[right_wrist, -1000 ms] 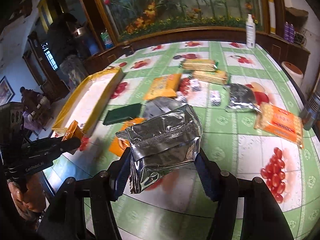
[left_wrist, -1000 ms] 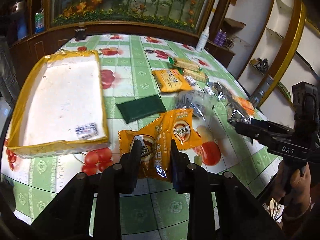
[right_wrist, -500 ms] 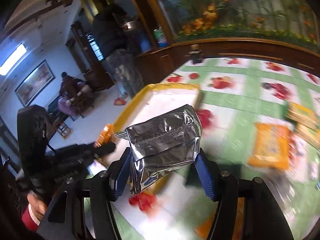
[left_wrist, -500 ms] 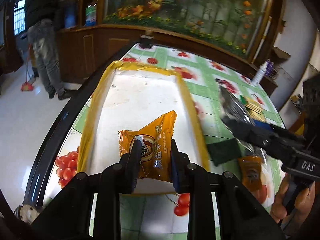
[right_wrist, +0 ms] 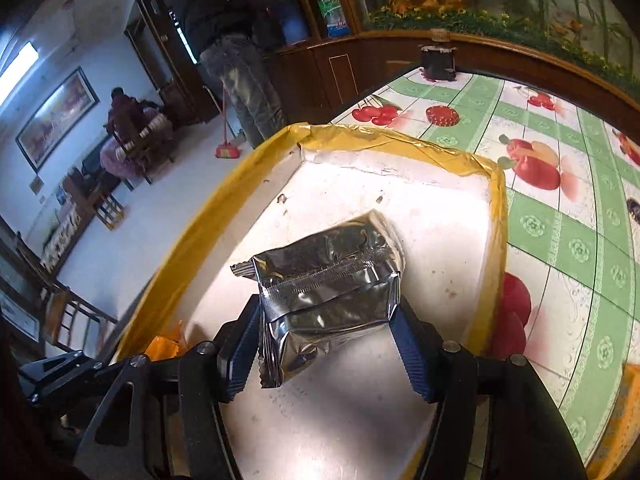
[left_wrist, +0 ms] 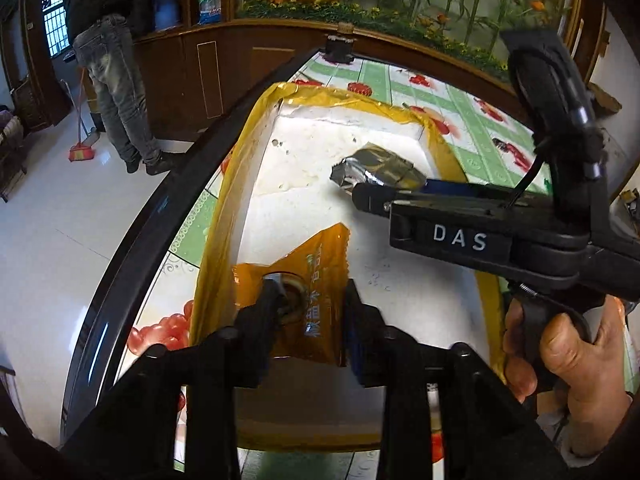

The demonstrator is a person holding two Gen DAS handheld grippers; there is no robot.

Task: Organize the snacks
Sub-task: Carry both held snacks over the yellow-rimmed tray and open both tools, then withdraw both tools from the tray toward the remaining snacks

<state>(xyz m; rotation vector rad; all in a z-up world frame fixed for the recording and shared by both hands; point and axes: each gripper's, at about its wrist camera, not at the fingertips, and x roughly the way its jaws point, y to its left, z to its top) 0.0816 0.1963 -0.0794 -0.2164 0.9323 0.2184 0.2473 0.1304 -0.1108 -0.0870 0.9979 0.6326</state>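
Note:
A white foam tray with a yellow-taped rim (left_wrist: 224, 216) lies on the table; it also shows in the right wrist view (right_wrist: 496, 208). My left gripper (left_wrist: 310, 316) is shut on an orange snack packet (left_wrist: 320, 280) and holds it over the tray's near end. My right gripper (right_wrist: 326, 332) is shut on a silver foil packet (right_wrist: 328, 276) over the tray's middle. In the left wrist view the right gripper (left_wrist: 360, 196) reaches in from the right with the foil packet (left_wrist: 376, 168) at its tip. The orange packet's corner (right_wrist: 166, 344) shows at lower left in the right wrist view.
The table has a green-checked fruit-print cloth (right_wrist: 560, 240) and a dark curved edge (left_wrist: 160, 208). A small dark jar (right_wrist: 438, 60) stands at the far edge. A person in jeans (left_wrist: 116, 80) stands on the floor to the left, beside a wooden cabinet.
Both grippers have carried their packets left from the table's middle to over the tray. The right gripper with the foil packet has come lower and further into the tray.

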